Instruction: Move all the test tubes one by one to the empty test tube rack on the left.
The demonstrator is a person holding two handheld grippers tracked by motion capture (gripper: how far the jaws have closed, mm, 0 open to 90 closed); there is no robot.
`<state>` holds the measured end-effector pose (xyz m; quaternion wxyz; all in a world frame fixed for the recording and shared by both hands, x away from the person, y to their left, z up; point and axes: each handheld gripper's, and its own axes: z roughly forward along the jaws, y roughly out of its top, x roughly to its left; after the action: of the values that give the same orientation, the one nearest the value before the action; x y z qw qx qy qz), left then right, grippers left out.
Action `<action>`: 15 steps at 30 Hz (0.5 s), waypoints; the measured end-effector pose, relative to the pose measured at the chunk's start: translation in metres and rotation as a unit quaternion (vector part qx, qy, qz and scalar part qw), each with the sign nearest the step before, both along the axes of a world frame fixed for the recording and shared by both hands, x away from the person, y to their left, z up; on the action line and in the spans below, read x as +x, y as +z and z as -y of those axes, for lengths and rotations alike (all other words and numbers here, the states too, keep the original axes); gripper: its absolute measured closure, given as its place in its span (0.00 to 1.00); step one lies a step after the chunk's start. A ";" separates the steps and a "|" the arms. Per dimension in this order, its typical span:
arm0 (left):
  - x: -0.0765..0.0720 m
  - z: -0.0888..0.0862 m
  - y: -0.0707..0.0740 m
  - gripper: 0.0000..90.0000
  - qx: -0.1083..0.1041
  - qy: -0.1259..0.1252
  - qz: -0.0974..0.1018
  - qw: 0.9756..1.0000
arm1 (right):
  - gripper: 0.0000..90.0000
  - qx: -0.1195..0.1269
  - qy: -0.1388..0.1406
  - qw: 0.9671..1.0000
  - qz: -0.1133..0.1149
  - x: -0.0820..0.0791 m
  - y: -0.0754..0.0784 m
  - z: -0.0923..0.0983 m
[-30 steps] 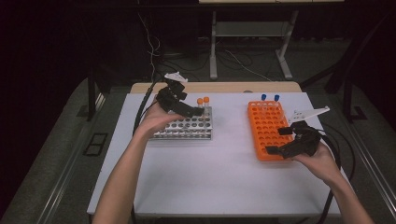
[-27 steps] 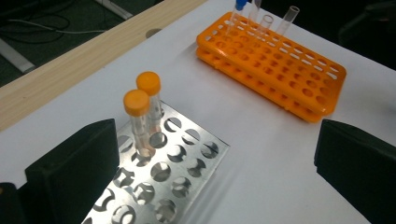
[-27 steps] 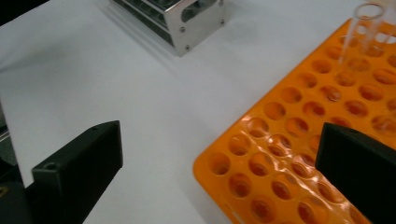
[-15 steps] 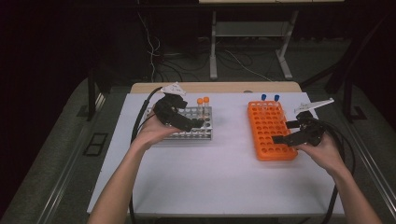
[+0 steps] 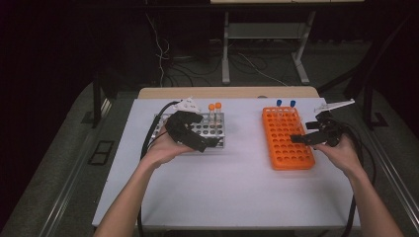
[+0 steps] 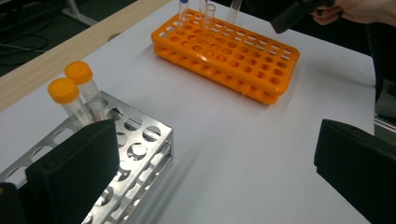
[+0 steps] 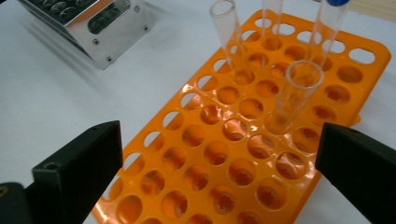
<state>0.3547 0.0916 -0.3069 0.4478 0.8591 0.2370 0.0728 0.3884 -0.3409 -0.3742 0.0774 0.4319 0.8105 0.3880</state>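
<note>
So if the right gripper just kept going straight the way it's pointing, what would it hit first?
Probably the open clear tube standing in the orange rack, which sits between the right gripper's open jaws and just ahead. Depth is hard to judge, so it might graze the rack top first.

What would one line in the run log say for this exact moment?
left gripper: open, over metal rack | right gripper: open, over orange rack | nothing held

2 racks (image 5: 287, 138), 2 orange-cap tubes (image 6: 77, 95)
</note>
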 end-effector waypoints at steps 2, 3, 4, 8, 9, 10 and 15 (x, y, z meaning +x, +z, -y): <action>-0.001 0.001 -0.001 0.00 -0.001 0.000 0.000 1.000 | 0.00 -0.004 -0.004 1.000 0.002 0.004 -0.003 0.002; -0.002 0.001 -0.002 0.00 -0.001 0.000 0.000 1.000 | 0.00 -0.005 -0.008 1.000 -0.001 0.006 -0.005 0.003; -0.002 0.001 -0.002 0.00 -0.002 0.000 0.001 1.000 | 0.00 -0.007 -0.011 1.000 -0.002 0.008 -0.007 0.005; -0.002 0.001 -0.003 0.00 -0.003 -0.001 0.000 1.000 | 0.06 -0.012 -0.018 1.000 -0.005 0.014 -0.015 0.009; -0.002 0.001 -0.003 0.00 -0.003 -0.001 0.000 1.000 | 0.06 -0.015 -0.021 1.000 -0.007 0.015 -0.016 0.010; -0.002 0.001 -0.003 0.00 -0.004 -0.001 0.000 1.000 | 0.10 -0.018 -0.023 1.000 -0.005 0.016 -0.017 0.010; -0.003 0.001 -0.005 0.00 -0.006 0.000 -0.001 1.000 | 0.27 -0.016 -0.031 0.999 0.010 0.021 -0.022 0.012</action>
<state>0.3521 0.0902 -0.3115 0.4526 0.8564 0.2383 0.0708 0.4092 -0.3531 -0.3957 0.1046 0.4520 0.8017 0.3770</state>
